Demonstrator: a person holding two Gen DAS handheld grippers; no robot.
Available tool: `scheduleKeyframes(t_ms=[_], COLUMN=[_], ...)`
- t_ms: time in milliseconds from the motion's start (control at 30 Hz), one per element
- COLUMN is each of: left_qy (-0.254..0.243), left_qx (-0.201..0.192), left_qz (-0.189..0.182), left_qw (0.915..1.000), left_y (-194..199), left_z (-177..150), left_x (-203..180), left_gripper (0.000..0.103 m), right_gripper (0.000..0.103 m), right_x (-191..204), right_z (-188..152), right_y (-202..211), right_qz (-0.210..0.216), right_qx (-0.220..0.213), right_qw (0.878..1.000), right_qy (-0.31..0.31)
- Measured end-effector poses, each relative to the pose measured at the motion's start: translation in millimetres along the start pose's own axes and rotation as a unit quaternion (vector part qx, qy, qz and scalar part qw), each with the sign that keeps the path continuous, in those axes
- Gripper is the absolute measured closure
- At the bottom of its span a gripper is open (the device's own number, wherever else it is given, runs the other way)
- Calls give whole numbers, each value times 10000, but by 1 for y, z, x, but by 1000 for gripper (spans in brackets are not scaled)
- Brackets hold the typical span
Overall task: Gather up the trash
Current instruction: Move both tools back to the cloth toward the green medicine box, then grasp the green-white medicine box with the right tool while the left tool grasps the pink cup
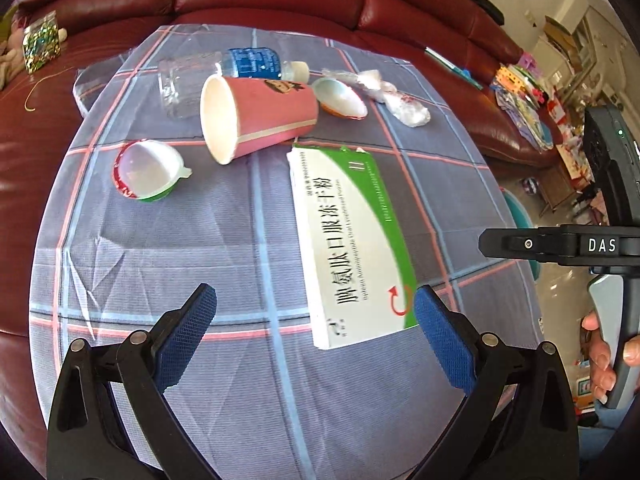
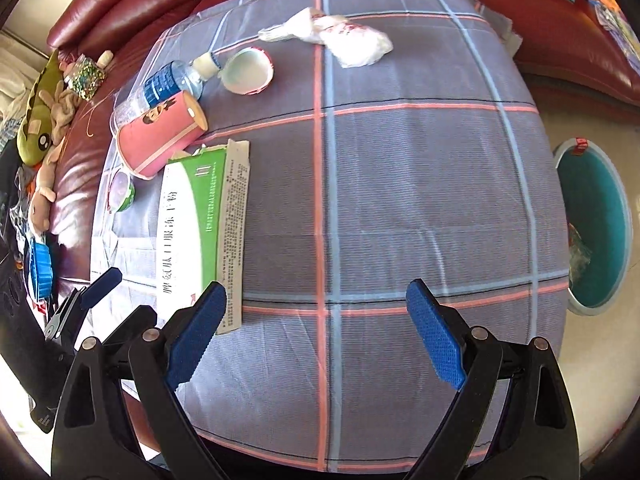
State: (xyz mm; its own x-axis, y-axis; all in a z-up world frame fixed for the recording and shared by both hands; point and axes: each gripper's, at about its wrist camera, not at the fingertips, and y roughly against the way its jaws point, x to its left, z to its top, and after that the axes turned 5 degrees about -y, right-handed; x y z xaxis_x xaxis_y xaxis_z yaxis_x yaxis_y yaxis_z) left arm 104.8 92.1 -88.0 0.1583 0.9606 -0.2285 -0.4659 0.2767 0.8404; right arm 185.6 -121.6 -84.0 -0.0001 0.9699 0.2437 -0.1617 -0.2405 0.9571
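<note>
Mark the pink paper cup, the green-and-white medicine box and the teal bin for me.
pink paper cup (image 1: pixel 272 114), left wrist view, on its side wall.
green-and-white medicine box (image 1: pixel 352 240), left wrist view, top face.
teal bin (image 2: pixel 596 216), right wrist view, inner wall.

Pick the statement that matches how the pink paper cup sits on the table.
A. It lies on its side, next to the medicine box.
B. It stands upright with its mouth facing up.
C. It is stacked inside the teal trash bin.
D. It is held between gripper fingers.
A: the pink paper cup lies tipped on its side on the tablecloth, its open mouth sideways, just beyond the medicine box.
</note>
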Motion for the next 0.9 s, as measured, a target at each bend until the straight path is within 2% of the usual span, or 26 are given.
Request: scheduleKeyframes(t_ms=[500,900], left_qy=[493,573], left_qx=[77,117], left_qz=[116,142], left_qw=[9987,9982], left_y=[3,2], left_z=[-17,-16], left_x=[67,81], left_gripper=[4,4], right_gripper=[16,16], right_x=[84,108], right_z=[12,20], right_y=[-51,-70], right_qz=[21,-220], right_qx=[392,356], right_qw=[9978,9966], right_qy=[527,715])
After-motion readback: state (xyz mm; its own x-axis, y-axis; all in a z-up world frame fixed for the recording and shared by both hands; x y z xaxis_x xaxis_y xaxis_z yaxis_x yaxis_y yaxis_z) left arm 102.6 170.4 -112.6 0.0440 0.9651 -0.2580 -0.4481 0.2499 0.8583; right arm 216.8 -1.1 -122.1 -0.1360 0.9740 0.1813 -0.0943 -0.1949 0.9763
